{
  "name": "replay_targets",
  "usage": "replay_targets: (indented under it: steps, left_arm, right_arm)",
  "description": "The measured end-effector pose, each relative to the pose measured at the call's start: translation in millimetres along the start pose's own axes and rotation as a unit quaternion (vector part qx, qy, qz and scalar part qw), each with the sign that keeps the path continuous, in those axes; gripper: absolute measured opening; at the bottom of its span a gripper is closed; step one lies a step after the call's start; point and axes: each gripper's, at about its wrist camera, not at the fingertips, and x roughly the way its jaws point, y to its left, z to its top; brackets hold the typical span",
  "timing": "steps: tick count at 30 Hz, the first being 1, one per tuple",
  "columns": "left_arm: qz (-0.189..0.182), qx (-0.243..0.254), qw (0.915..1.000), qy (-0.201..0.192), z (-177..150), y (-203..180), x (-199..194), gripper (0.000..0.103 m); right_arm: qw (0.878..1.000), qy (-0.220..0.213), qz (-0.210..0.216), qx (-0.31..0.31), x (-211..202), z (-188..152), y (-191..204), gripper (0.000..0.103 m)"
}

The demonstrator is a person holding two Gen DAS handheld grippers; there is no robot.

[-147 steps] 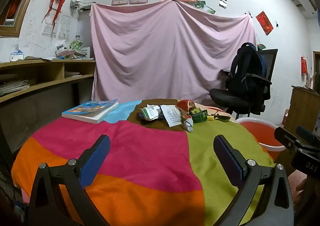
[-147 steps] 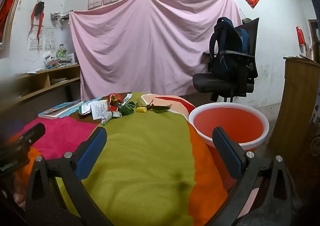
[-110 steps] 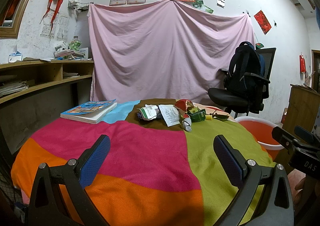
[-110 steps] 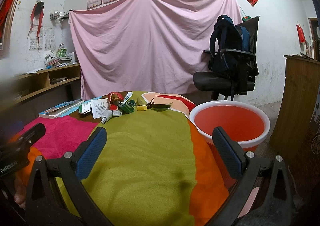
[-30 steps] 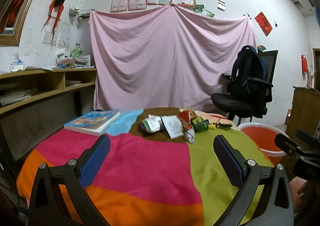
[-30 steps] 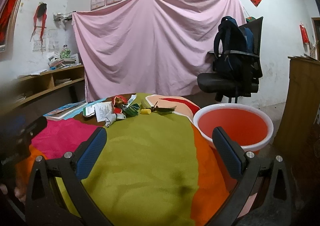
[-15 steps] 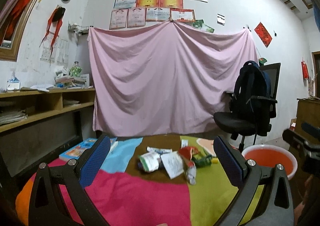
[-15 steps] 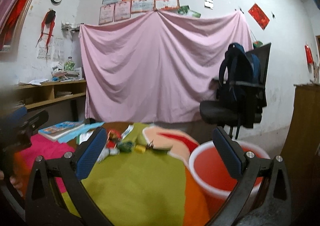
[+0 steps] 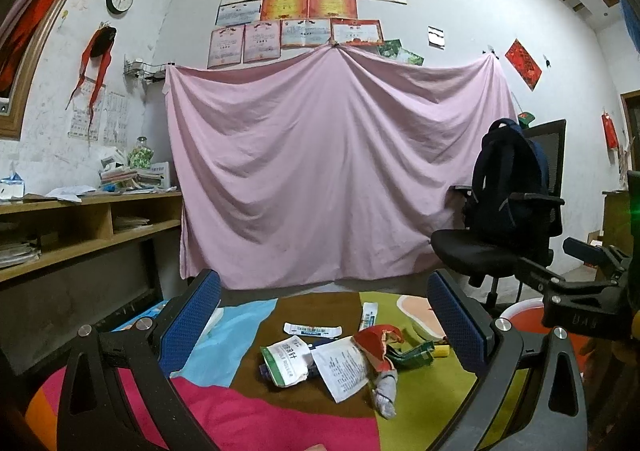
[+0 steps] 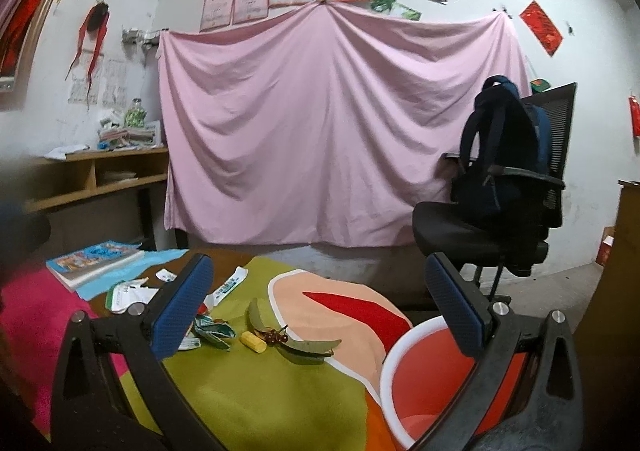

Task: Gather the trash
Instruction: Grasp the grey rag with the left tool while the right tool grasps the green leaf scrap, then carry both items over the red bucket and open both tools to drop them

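Left wrist view looks across a table spread with a many-coloured cloth, and the biggest thing behind it is a pink sheet hung on the far wall. To the right stands a black office chair with a dark backpack on its seat. An orange bucket with a white rim sits just beside the table's right edge, below the cloth. A book lies near the far left edge. The trash lies in a loose heap toward the far edge of the table: a white and green packet, a printed leaflet touching it, a torn red wrapper, a crumpled grey scrap, and two long white sachets behind. Further right lie a green wrapper, a small yellow piece and green leaves with dark berries. The left gripper hangs above the heap, its jaws spread wide and holding nothing. The right gripper is likewise spread wide and bare, over the table's right side near the bucket.
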Motion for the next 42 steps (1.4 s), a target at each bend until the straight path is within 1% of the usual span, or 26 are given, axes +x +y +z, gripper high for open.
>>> replay_targets:
  steps: [5, 8, 10, 12, 13, 14, 15, 17, 18, 19, 20, 21, 23, 24, 26, 27, 29, 30, 31, 32, 33, 34, 38, 42]
  left_arm:
    - [-0.007, -0.006, 0.999, 0.043, -11, -1, 22, 0.101]
    - [-0.009, -0.007, 0.9969, 0.077, -20, -3, 36, 0.101]
    - [-0.01, -0.006, 0.9936, 0.112, -27, -7, 49, 0.101]
    - [-0.015, -0.008, 0.991, 0.133, -34, -8, 56, 0.1]
    - [-0.02, -0.009, 0.9887, 0.148, -37, -10, 61, 0.097]
    - [-0.028, -0.012, 0.9861, 0.163, -41, -11, 67, 0.089]
    - [-0.033, -0.013, 0.9846, 0.171, -42, -11, 69, 0.085]
    - [-0.05, -0.021, 0.978, 0.201, -46, -13, 79, 0.071]
    - [-0.06, -0.026, 0.9741, 0.216, -49, -13, 84, 0.067]
    - [-0.073, -0.033, 0.9689, 0.234, -52, -13, 89, 0.061]
    - [-0.083, -0.038, 0.9645, 0.248, -54, -13, 93, 0.056]
    - [-0.091, -0.041, 0.9609, 0.258, -55, -13, 95, 0.055]
    - [-0.111, -0.051, 0.9513, 0.283, -61, -14, 101, 0.049]
    - [-0.118, -0.054, 0.9475, 0.292, -64, -15, 103, 0.047]
    - [-0.128, -0.055, 0.9397, 0.312, -65, -18, 108, 0.039]
    - [-0.132, -0.055, 0.936, 0.322, -65, -18, 110, 0.037]
    - [-0.138, -0.053, 0.9311, 0.334, -66, -21, 113, 0.033]
    - [-0.141, -0.052, 0.9286, 0.339, -66, -22, 114, 0.032]
    - [-0.146, -0.049, 0.9258, 0.345, -67, -24, 115, 0.028]
    - [-0.147, -0.047, 0.9249, 0.348, -67, -25, 116, 0.022]
    - [-0.147, -0.044, 0.9233, 0.352, -66, -26, 117, 0.02]
    - [-0.146, -0.041, 0.9222, 0.356, -66, -27, 117, 0.017]
    - [-0.142, -0.042, 0.9231, 0.355, -65, -28, 117, 0.016]
    - [-0.133, -0.048, 0.9278, 0.345, -62, -26, 110, 0.015]
  right_arm:
    - [0.999, 0.03, 0.024, 0.004, 24, -8, -7, 0.103]
    - [0.997, 0.062, 0.037, 0.008, 41, -13, -11, 0.103]
    - [0.996, 0.083, 0.042, 0.009, 51, -17, -13, 0.103]
    - [0.992, 0.114, 0.049, 0.01, 64, -23, -13, 0.103]
    - [0.991, 0.123, 0.053, 0.013, 68, -25, -14, 0.101]
    - [0.989, 0.136, 0.059, 0.016, 73, -28, -15, 0.096]
    - [0.987, 0.146, 0.063, 0.018, 78, -30, -15, 0.095]
    - [0.983, 0.165, 0.072, 0.022, 87, -35, -15, 0.088]
    - [0.982, 0.172, 0.078, 0.024, 91, -36, -14, 0.086]
    - [0.98, 0.179, 0.082, 0.025, 94, -36, -12, 0.082]
    - [0.978, 0.189, 0.09, 0.027, 99, -37, -11, 0.08]
    - [0.975, 0.198, 0.097, 0.027, 104, -38, -9, 0.079]
    - [0.972, 0.212, 0.101, 0.027, 110, -40, -4, 0.073]
    - [0.97, 0.218, 0.104, 0.026, 113, -41, -2, 0.072]
    - [0.966, 0.236, 0.106, 0.021, 120, -44, 2, 0.067]
    - [0.964, 0.244, 0.105, 0.02, 123, -45, 3, 0.066]
    - [0.96, 0.256, 0.112, 0.021, 127, -48, 3, 0.059]
    - [0.959, 0.259, 0.115, 0.023, 128, -49, 2, 0.058]
    - [0.957, 0.264, 0.119, 0.026, 130, -51, 1, 0.055]
    - [0.954, 0.269, 0.125, 0.03, 132, -52, 0, 0.051]
    - [0.953, 0.273, 0.128, 0.034, 133, -53, 0, 0.047]
    - [0.951, 0.276, 0.132, 0.039, 134, -54, -2, 0.038]
    - [0.952, 0.269, 0.137, 0.049, 131, -53, -6, 0.036]
    - [0.958, 0.251, 0.132, 0.046, 120, -50, -7, 0.035]
